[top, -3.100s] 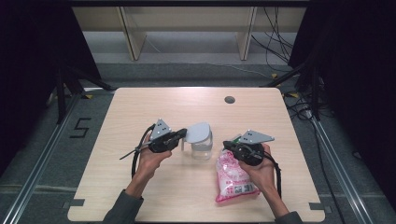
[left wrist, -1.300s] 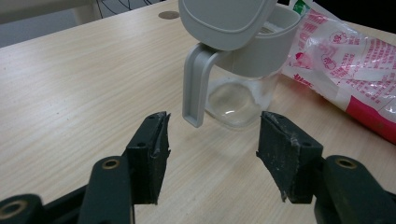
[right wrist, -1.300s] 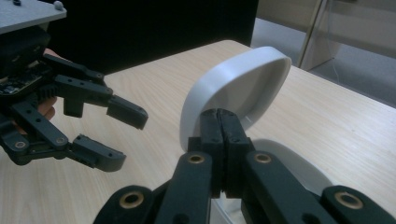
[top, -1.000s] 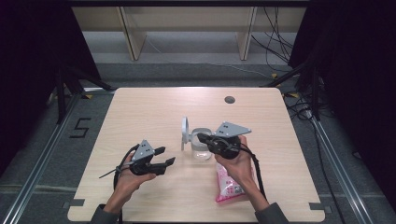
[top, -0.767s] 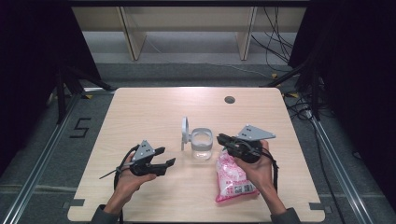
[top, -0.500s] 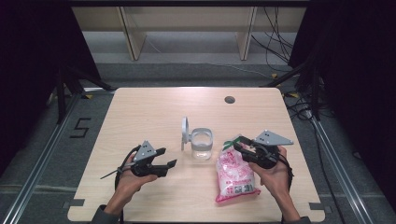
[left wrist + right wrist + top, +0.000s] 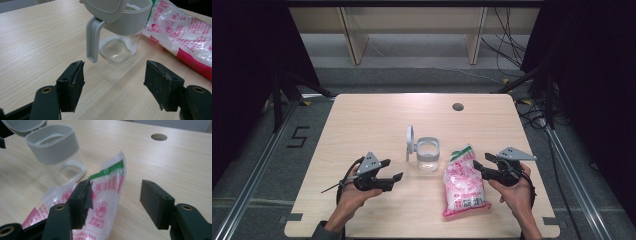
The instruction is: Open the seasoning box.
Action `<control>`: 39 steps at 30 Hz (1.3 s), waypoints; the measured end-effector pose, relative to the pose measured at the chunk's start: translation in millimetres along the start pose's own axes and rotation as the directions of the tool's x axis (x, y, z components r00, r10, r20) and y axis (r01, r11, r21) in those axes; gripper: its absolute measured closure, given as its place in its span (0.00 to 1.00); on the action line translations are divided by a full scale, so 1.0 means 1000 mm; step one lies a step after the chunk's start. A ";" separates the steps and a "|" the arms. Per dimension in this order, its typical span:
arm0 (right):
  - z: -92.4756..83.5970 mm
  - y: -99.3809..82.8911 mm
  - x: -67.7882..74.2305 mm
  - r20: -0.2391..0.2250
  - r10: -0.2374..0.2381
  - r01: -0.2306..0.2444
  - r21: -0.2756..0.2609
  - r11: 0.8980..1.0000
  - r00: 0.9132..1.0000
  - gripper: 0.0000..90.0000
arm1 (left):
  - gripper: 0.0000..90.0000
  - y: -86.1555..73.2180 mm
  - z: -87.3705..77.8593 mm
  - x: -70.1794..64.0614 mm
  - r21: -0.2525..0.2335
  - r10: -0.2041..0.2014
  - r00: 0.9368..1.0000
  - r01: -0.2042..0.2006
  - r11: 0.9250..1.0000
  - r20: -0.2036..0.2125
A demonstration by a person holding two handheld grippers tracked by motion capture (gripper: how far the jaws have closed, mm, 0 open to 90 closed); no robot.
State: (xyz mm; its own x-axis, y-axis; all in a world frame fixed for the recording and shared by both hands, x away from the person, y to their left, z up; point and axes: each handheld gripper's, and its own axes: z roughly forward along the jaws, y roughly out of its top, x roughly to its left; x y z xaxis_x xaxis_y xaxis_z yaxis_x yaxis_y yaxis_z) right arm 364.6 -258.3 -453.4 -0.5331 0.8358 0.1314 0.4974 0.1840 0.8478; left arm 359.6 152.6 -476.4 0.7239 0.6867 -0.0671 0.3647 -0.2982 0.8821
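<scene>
We think the work here is to pour from the soft pink and white plastic bag with a green stripe near its top (image 7: 463, 182) into the small clear jar with a grey collar and a flipped-open grey lid (image 7: 427, 153). The bag lies flat on the light wooden table (image 7: 362, 125), just to the right of the jar and very near it. It looks soft and crinkly, so we guess it will bend and sag when lifted, and its shiny skin may slip. We would pinch it near the top, by the green stripe, so that nothing spills. Our right gripper (image 7: 485, 165) sits at the bag's top right edge. Its jaws have just been opening and now stand wide apart. In the right gripper view the bag's top corner (image 7: 110, 180) pokes up between them, but the pads do not press on it. The jar looks light and hard, and it could tip or crack if we bump it. Our left gripper (image 7: 393, 170) rests low on the table, to the left of the jar and apart from it. Its jaws have also just been opening and are spread wide with nothing between them. In the left gripper view the jar (image 7: 120, 37) stands a little ahead of them.
</scene>
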 end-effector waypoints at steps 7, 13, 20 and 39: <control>0.004 -0.007 -0.010 0.002 -0.014 0.014 0.047 0.999 1.000 0.44 | 0.35 -0.003 0.003 -0.009 0.001 -0.011 1.000 0.011 1.000 0.012; 0.009 -0.009 -0.009 -0.011 -0.015 0.016 0.084 0.996 1.000 0.41 | 0.34 -0.005 0.005 -0.018 0.017 -0.004 0.999 0.003 1.000 0.040; 0.016 -0.012 -0.009 -0.034 -0.002 0.005 0.095 0.996 0.999 0.42 | 0.34 -0.005 0.006 -0.021 0.020 0.000 0.999 -0.001 1.000 0.044; 0.034 -0.013 -0.004 -0.057 -0.005 0.014 0.158 0.987 0.998 0.46 | 0.33 -0.006 0.010 -0.024 0.027 0.008 0.999 -0.010 1.000 0.052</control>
State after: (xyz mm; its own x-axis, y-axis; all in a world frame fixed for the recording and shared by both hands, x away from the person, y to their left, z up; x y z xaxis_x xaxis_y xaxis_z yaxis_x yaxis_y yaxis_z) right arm 383.1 -246.3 -482.2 -0.5739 0.8040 0.1559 0.5915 0.2752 0.7579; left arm 345.5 131.4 -484.5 0.7566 0.6485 -0.0841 0.3735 -0.3230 0.8696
